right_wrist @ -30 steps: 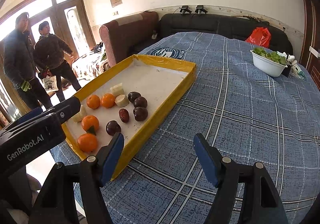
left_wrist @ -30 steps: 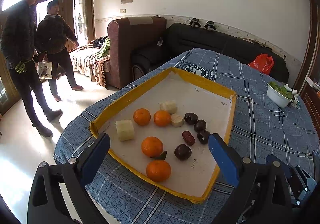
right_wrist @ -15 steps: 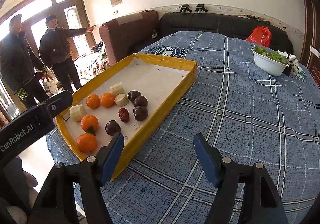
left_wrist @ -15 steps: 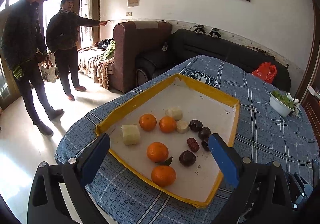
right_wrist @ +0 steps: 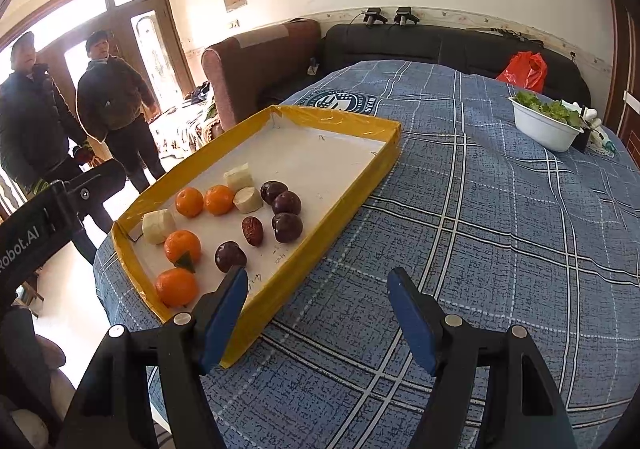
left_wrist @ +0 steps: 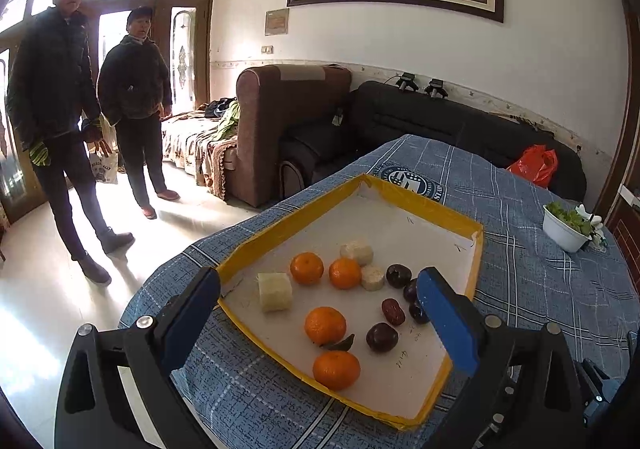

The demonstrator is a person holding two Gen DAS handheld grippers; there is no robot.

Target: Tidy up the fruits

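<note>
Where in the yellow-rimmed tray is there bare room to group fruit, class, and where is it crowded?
The far half of the tray, beyond the fruit, is bare. So is a strip along its right wall. The near half is crowded: oranges, dark plums, pale chunks.

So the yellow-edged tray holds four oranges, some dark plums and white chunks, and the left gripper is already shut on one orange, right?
Not quite. The left gripper is open and holds nothing; the left wrist view shows its jaws wide apart above the tray. The rest stands: four oranges, dark plums and white chunks lie in it.
</note>
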